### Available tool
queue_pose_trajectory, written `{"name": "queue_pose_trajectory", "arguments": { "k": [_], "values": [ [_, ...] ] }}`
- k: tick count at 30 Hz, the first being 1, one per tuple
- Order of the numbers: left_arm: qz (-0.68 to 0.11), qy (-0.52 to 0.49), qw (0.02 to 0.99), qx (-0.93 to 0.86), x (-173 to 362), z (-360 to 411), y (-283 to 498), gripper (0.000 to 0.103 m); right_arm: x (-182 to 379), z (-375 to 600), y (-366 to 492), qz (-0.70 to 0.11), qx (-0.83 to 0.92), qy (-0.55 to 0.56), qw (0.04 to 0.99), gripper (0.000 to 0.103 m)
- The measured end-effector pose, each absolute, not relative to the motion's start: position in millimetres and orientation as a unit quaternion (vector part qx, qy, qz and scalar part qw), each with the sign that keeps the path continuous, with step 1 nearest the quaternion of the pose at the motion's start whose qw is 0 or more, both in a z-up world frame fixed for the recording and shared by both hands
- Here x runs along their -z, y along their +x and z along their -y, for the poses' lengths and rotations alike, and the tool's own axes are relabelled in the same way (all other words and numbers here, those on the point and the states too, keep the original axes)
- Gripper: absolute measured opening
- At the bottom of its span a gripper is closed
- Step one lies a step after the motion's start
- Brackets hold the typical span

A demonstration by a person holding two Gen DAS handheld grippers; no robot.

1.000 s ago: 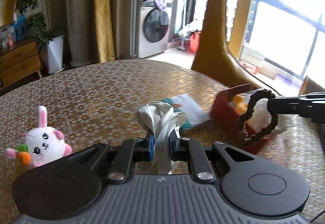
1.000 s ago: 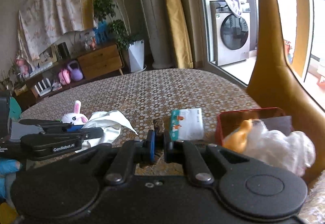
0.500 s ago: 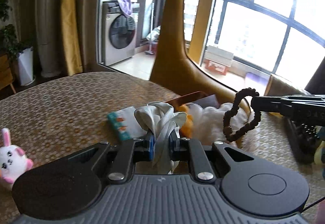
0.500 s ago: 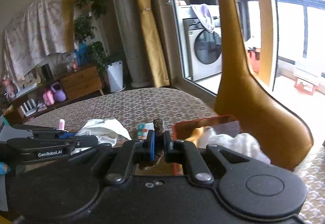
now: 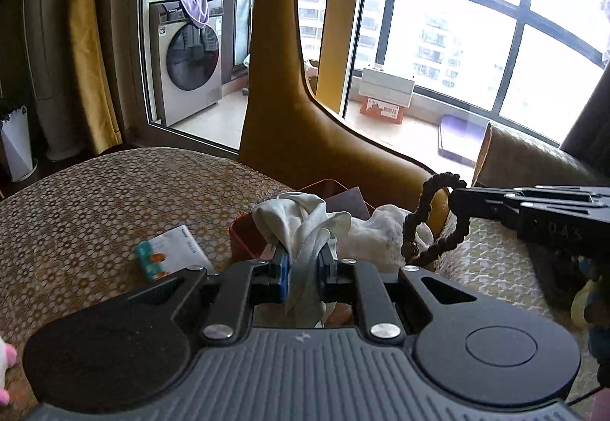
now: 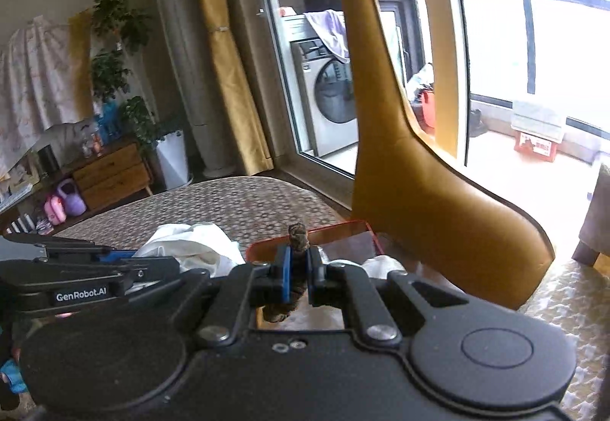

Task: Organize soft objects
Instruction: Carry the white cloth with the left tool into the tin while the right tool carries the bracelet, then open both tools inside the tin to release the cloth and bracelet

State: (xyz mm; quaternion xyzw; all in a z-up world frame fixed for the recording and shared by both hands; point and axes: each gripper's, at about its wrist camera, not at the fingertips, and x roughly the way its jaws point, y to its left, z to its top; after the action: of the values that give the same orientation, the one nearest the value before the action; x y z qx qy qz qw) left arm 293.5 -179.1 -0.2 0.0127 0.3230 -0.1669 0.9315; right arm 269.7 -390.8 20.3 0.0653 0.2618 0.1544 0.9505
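**Two grippers, each clamped on a soft item above the red box**

Two grippers are in view, and both carry something. The left gripper point(image 5: 304, 261) has its blue pads pressed together on a bunched white cloth point(image 5: 301, 219), which billows above the jaws and trails down between them. In the right wrist view the same cloth point(image 6: 190, 245) shows as a pale mound at the tip of the left gripper point(image 6: 126, 261), just left of the red box.

The right gripper point(image 6: 299, 268) is closed on a brown beaded bracelet point(image 6: 297, 236); a short stub of beads stands up between its pads. From the left wrist view the bracelet point(image 5: 431, 222) hangs as a loop from the tip of the right gripper point(image 5: 457, 198), dangling in front of the box's right end.

The red box point(image 5: 244, 234) sits near the table edge, beside the tan giraffe-shaped figure point(image 6: 419, 192). Inside it lies a fluffy white soft item point(image 5: 377, 234) and a dark card-like sheet point(image 5: 347, 201). A tissue packet point(image 5: 171, 257) lies flat on the patterned tablecloth point(image 5: 114, 200), just left of the box. At the lower left edge, a sliver of a white and pink plush toy point(image 5: 5, 367) shows.
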Motion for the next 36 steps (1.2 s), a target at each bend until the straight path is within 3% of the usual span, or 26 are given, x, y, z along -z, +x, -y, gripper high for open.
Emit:
{"name": "queue_pose_trajectory", "arguments": {
  "k": [15, 36],
  "values": [
    [-0.362, -0.019, 0.915, 0.176, 39.0, 214.4, 381.2, 0.014, 17.0, 396.5, 325.3, -0.286, -0.151, 0.091, 0.942, 0.007],
    [-0.407, -0.003, 0.896, 0.176, 96.9, 229.9, 408.7, 0.014, 81.3, 397.3, 339.0, -0.366, -0.134, 0.069, 0.918, 0.008]
  ]
}}
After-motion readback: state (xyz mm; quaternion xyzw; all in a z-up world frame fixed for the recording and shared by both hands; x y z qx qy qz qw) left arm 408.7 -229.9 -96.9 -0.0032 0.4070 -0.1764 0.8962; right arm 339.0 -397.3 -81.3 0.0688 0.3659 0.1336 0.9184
